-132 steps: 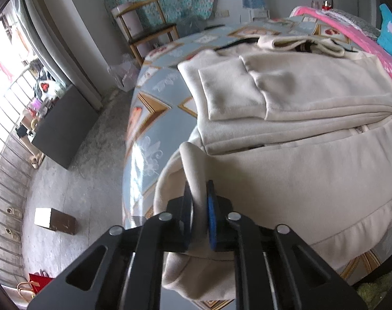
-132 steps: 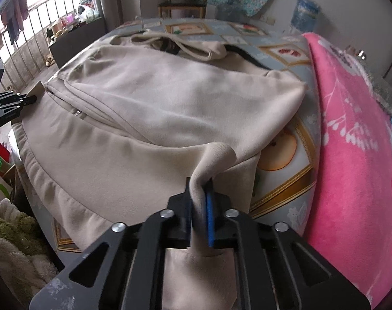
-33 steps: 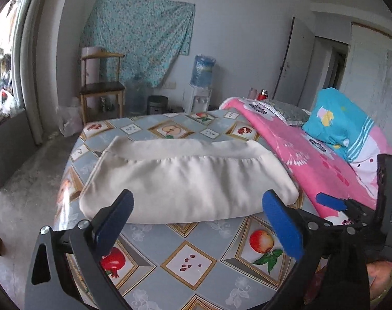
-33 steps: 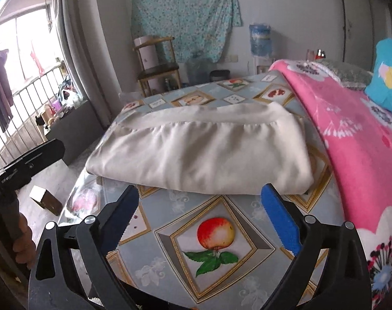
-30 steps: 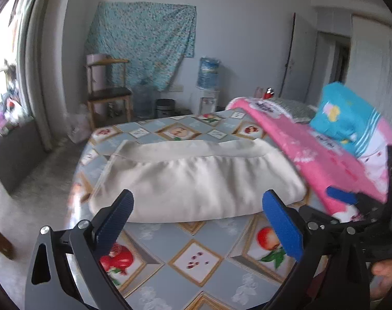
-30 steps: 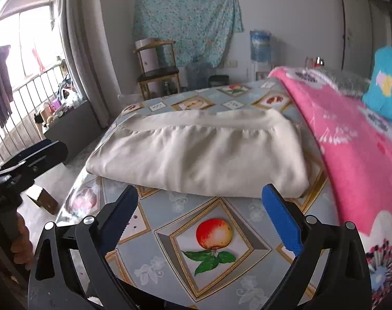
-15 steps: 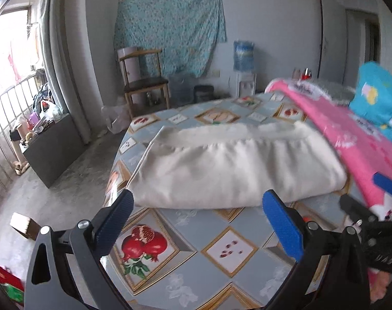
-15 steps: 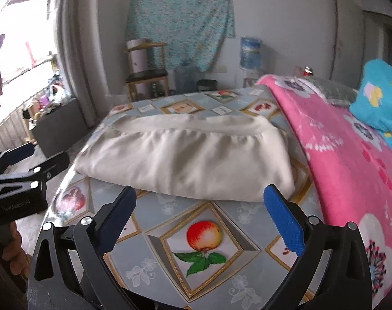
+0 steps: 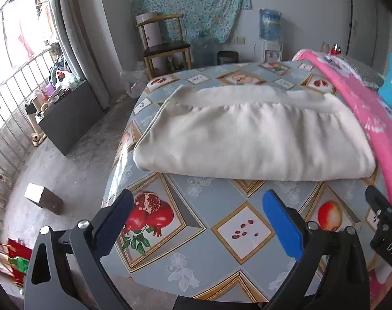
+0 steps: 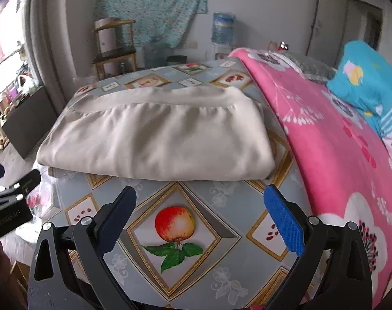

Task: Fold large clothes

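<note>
A cream garment (image 9: 255,131) (image 10: 157,134) lies folded into a thick rectangle on the fruit-patterned bed cover (image 9: 196,232) (image 10: 175,253). My left gripper (image 9: 196,206) hangs open above the cover, short of the garment's near edge, with nothing between its fingers. The right gripper (image 10: 200,201) is open too, held back from the same edge and empty. In the left wrist view, part of the right gripper (image 9: 384,222) shows at the right edge. In the right wrist view, part of the left gripper (image 10: 9,196) shows at the left edge.
A pink floral blanket (image 10: 338,139) and a blue pillow (image 10: 366,82) cover the bed's right side. A wooden chair (image 9: 165,44), a water dispenser (image 9: 271,31) and a dark cabinet (image 9: 66,113) stand beyond the bed. A small box (image 9: 43,199) sits on the concrete floor.
Earlier both grippers were shut on the garment's hem corners; now it lies folded and both are open. Over the last second both grippers have drawn back and tilted down a little.
</note>
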Tool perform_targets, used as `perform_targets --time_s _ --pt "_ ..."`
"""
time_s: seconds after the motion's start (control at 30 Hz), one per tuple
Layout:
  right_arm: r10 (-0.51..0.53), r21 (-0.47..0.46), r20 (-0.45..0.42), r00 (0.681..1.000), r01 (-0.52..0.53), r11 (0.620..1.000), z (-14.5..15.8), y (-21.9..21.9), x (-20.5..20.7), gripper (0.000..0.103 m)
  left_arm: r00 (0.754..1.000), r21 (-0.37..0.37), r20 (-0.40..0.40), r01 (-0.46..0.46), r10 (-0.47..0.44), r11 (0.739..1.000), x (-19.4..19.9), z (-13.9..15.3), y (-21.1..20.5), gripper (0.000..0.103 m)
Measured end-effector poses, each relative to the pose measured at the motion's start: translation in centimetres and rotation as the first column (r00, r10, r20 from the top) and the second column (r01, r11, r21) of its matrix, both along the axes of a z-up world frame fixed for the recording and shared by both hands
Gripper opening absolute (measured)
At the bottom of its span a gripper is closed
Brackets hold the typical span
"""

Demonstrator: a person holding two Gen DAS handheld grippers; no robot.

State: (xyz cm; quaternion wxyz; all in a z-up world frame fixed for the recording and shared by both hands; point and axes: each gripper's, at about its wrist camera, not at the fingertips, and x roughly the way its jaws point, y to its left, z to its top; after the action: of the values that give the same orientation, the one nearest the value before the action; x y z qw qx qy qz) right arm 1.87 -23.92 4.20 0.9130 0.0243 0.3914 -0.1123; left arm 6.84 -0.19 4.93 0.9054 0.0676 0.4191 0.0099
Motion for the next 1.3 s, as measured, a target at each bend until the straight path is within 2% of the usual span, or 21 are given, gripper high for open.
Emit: perform_targets --time_s 0.43,0.57,1.3 --pt "-0.013 0.003 -0.110 0.994 0.013 1.000 -1.3 -0.2 0.7 0.096 0.994 -0.033 -0.108 0.015 -0.019 0.999 1.2 -1.8 -0.5 0.098" --pt "0.006 -0.008 -0.133 0.991 -0.007 1.000 -1.7 0.6 1.1 0.096 0.994 -0.028 -0.109 0.008 -0.010 1.000 1.4 -1.9 -0.5 0.098" --pt "0.002 -0.061 -0.135 0.991 -0.010 0.998 -1.4 1.9 2.6 0.096 0.994 -0.013 -0.111 -0.015 0.014 1.000 2.3 -2.2 0.4 0.098"
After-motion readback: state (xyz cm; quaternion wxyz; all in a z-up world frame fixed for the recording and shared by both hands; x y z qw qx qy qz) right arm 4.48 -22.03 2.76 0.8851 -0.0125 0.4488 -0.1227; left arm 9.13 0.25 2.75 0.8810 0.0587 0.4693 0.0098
